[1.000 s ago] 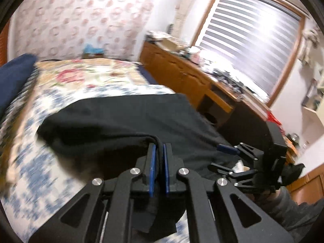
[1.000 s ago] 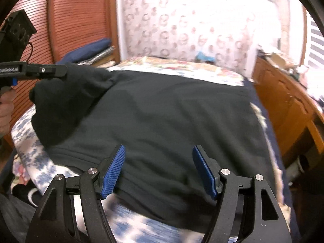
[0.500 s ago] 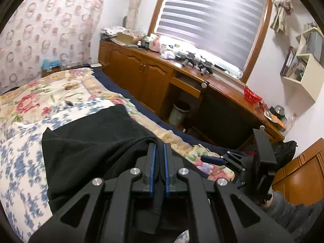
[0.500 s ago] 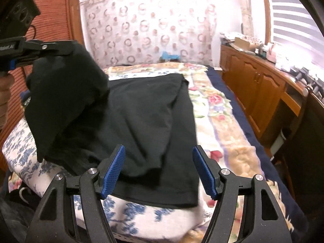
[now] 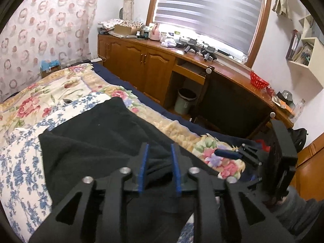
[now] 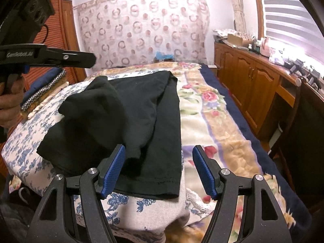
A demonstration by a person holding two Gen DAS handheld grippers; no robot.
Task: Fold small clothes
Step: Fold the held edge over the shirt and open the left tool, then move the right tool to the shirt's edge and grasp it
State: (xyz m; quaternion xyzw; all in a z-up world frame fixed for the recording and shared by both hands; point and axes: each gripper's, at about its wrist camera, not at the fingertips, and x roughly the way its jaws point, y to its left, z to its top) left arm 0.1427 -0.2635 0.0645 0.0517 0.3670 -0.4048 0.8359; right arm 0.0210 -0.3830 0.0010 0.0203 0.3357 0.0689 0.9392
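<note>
A black garment (image 6: 131, 119) lies on the bed, partly folded, with one side flopped over onto the rest; it also shows in the left wrist view (image 5: 91, 141). My left gripper (image 5: 159, 169) is open just above the garment, its blue pads apart with loose cloth below them. In the right wrist view it (image 6: 89, 57) hovers above the garment's left side, holding nothing. My right gripper (image 6: 159, 170) is open and empty over the garment's near hem at the bed's foot; it also shows in the left wrist view (image 5: 224, 152).
The bed has a blue-flowered white sheet (image 6: 30, 139) and a floral blanket (image 6: 212, 121). Folded bedding (image 6: 44, 89) lies at the left. A wooden cabinet and desk (image 5: 154, 64) run along the right, with a dark chair (image 5: 232, 109) and a bin (image 5: 185, 101).
My left gripper has opened and let go of the garment's fold, which has dropped onto the rest of the garment. The right gripper stays open near the hem.
</note>
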